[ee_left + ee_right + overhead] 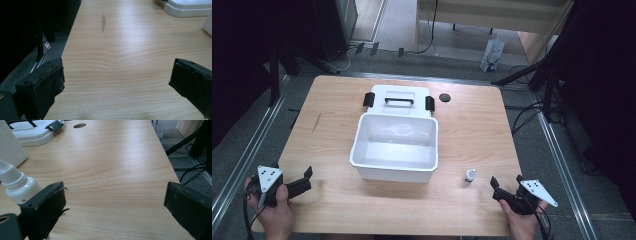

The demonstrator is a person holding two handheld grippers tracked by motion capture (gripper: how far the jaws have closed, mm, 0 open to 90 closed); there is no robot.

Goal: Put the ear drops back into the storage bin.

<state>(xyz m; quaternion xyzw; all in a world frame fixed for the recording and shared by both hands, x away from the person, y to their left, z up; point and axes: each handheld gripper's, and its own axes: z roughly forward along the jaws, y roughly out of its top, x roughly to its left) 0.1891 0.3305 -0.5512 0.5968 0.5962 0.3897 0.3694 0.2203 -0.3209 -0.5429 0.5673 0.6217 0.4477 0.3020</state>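
Observation:
An open white box (394,147) stands empty at the table's middle. Its lid (399,100), with a black handle and two black latches, lies flat just behind it. A small white dropper bottle (470,175) stands upright to the right of the box's front corner. My left gripper (307,181) rests open over the front left corner of the table, well apart from the box. My right gripper (506,184) is open near the front right, just right of the bottle. In the right gripper view the bottle (17,187) stands just beyond the left jaw, outside the gap of the gripper (115,197).
The wooden table (337,100) has a dark round hole (444,97) behind the lid's right end. In the left gripper view, bare wood lies ahead of the open gripper (116,75), with the lid (190,7) far off. Cables, stands and a white bag (492,52) sit on the floor beyond.

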